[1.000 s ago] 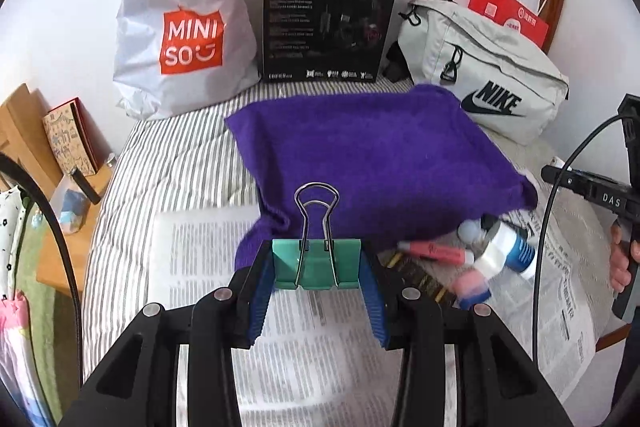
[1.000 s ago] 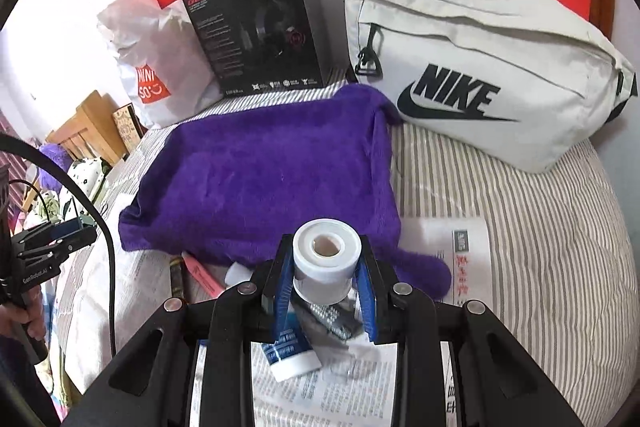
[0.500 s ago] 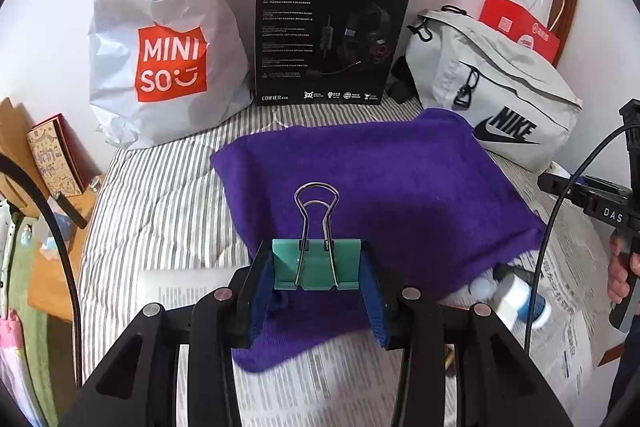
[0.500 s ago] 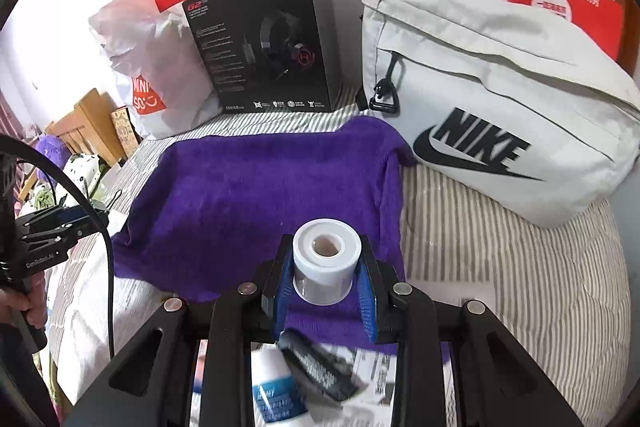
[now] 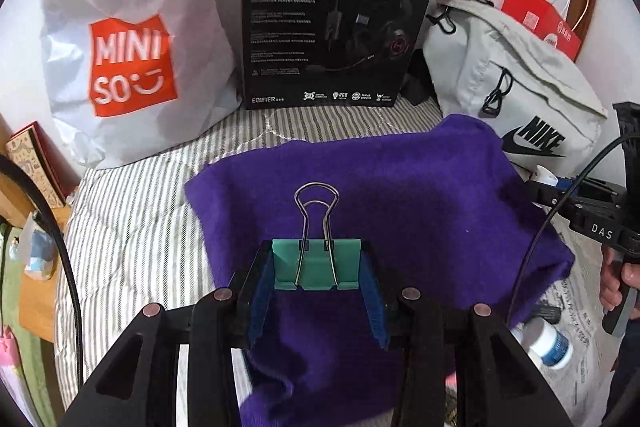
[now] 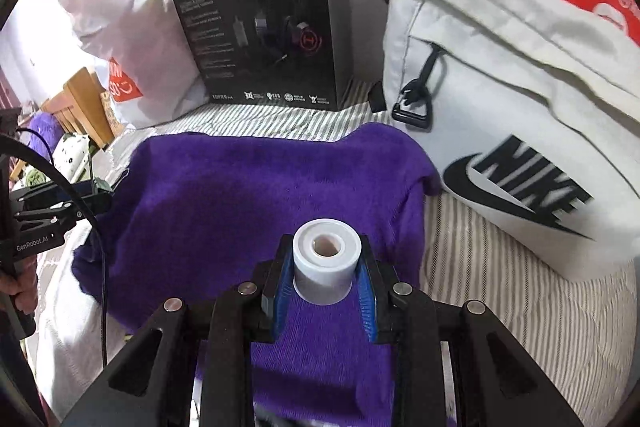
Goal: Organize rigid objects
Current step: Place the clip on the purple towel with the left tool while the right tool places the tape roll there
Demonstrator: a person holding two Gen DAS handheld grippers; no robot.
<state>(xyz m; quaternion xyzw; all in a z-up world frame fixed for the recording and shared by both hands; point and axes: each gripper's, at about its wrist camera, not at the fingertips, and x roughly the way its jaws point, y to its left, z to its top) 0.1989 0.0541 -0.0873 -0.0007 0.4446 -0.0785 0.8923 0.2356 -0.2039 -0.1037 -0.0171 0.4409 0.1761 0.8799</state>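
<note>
My left gripper is shut on a green binder clip whose wire handles stand upright, held above the near part of a purple towel. My right gripper is shut on a white tape roll, hole facing up, over the same purple towel. At the right edge of the left wrist view a hand holds the right gripper, with the white roll's edge between its blue pads. A white and blue bottle lies on newspaper by the towel's right corner.
On the striped bed, a white Miniso bag, a black headset box and a grey Nike bag stand against the wall behind the towel. A red paper bag is far right. Wooden furniture is left.
Both grippers have moved forward over the purple towel toward the wall, each keeping its object. The newspaper and loose items have slid back out of the middle of both views.
</note>
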